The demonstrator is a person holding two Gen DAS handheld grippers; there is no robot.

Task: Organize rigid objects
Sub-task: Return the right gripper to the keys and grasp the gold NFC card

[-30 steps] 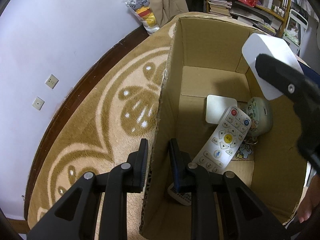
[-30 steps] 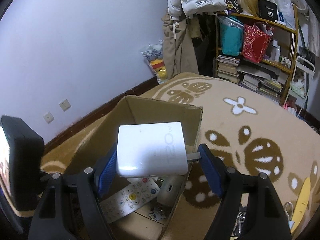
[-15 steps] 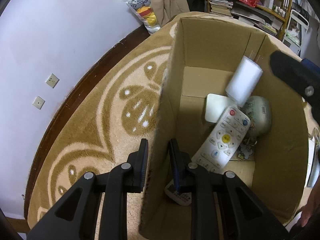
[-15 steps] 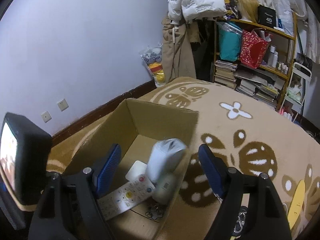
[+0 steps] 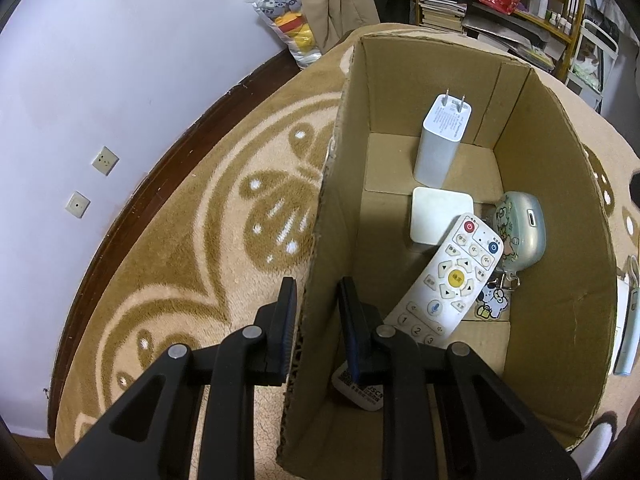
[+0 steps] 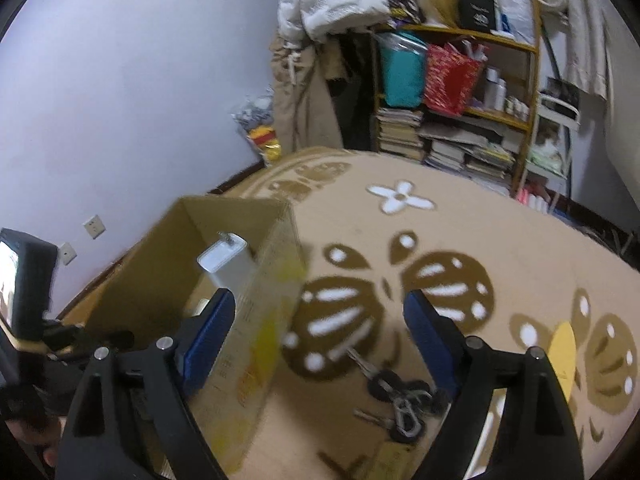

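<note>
A brown cardboard box (image 5: 560,240) stands on the patterned rug. My left gripper (image 5: 318,320) is shut on its near left wall. Inside, a white charger (image 5: 440,140) stands upright at the far end, prongs up. In front of it lie a white square block (image 5: 440,220), a white remote (image 5: 452,276) and a pale green case (image 5: 520,232) with a keychain. My right gripper (image 6: 318,312) hangs beside the box (image 6: 256,340) above the rug, its jaws opening with nothing held between them. The charger (image 6: 228,264) shows over the box's rim.
A bunch of keys (image 6: 400,396) and a yellow item (image 6: 562,356) lie on the rug to the right of the box. White and pale blue items (image 5: 628,332) lie just outside its right wall. Shelves with books (image 6: 460,148) and hanging coats stand by the far wall.
My right gripper let go of the white charger, which dropped into the box and now stands at its far end. The right gripper then swung right, out of the left wrist view.
</note>
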